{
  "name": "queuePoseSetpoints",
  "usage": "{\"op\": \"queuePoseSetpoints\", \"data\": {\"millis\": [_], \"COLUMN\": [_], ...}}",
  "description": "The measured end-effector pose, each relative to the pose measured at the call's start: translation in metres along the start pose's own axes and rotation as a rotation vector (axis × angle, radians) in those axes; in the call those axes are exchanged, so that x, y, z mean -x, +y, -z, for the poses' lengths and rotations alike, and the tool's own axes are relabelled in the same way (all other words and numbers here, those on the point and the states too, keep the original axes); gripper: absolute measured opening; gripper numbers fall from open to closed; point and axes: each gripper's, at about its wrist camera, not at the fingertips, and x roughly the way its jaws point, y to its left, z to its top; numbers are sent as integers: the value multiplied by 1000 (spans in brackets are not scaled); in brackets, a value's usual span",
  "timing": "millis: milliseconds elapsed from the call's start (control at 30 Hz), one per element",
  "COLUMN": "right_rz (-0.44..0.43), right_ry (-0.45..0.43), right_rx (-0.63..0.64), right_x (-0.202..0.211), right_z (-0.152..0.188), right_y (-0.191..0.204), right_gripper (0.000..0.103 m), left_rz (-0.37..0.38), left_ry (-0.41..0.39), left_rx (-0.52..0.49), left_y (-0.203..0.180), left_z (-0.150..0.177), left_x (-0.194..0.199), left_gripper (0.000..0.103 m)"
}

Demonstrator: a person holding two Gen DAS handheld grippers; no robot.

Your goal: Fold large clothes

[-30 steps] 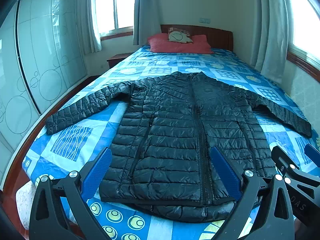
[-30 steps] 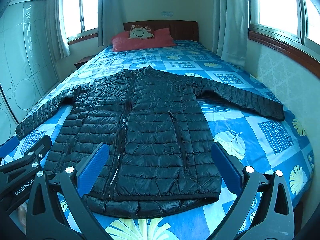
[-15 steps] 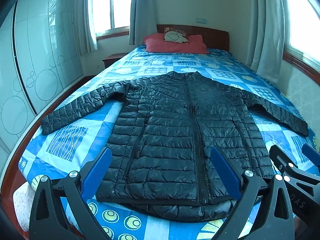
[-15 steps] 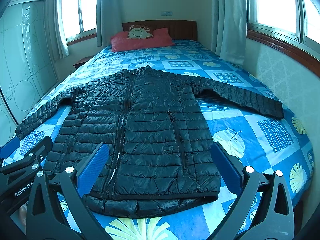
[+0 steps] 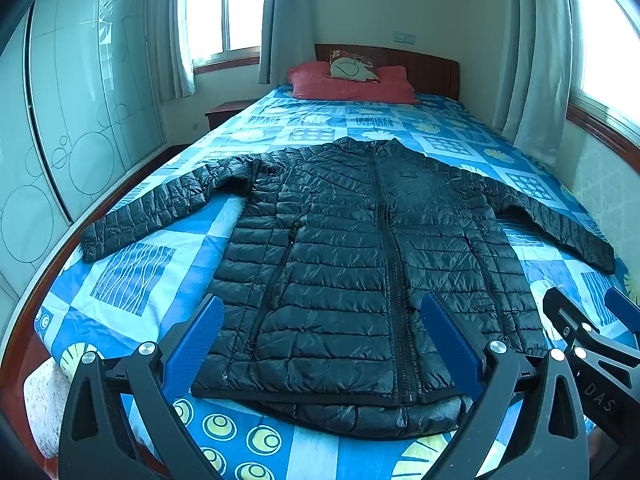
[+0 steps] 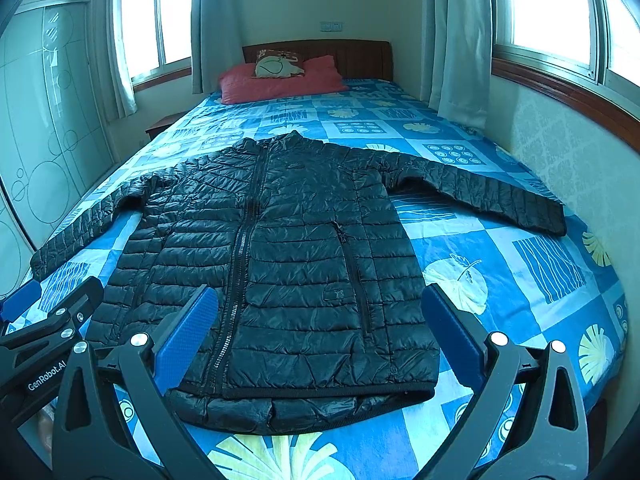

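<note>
- Both views have risen slightly; jacket [image 5: 360, 264] unmoved on bed [image 5: 132, 276].
- My left tongs [image 5: 322, 334] and right tongs [image 6: 316, 320] gape wide, empty.
- Folding not yet begun.

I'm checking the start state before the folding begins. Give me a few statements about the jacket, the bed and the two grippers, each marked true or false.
1. The black jacket lies flat on the bed with both sleeves spread out. True.
2. The jacket's front zip is undone and the front lies open. False: the zip runs closed up the middle.
3. The left gripper is clamped on the hem. False: it is open and holds nothing.
4. The right gripper is open and holds nothing. True.
5. A red pillow lies at the headboard end of the bed. True.
6. The jacket's collar points toward the grippers. False: the hem is nearest them, the collar toward the pillow.
</note>
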Motion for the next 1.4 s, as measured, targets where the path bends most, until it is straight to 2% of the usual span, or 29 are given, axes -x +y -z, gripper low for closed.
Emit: {"op": "queuePoseSetpoints", "data": {"millis": [633,900,1100,1400], "right_rz": [-1,0,0,3], "right_ry": [-1,2,2,-4], "right_rx": [0,0,0,-8], "right_x": [0,0,0,0], "right_z": [0,1,1,4], "right_y": [0,0,-1,-6], "right_gripper": [101,101,101,101], "left_rz": [0,-32,-27,-8], "left_ry": [-2,-15,-47,-50], "left_rx": [0,0,-6,-8], "left_y": [-2,-2,-3,-5], "left_z": [1,0,1,0], "left_x": [2,4,8,10], "left_gripper": [98,98,98,98]}}
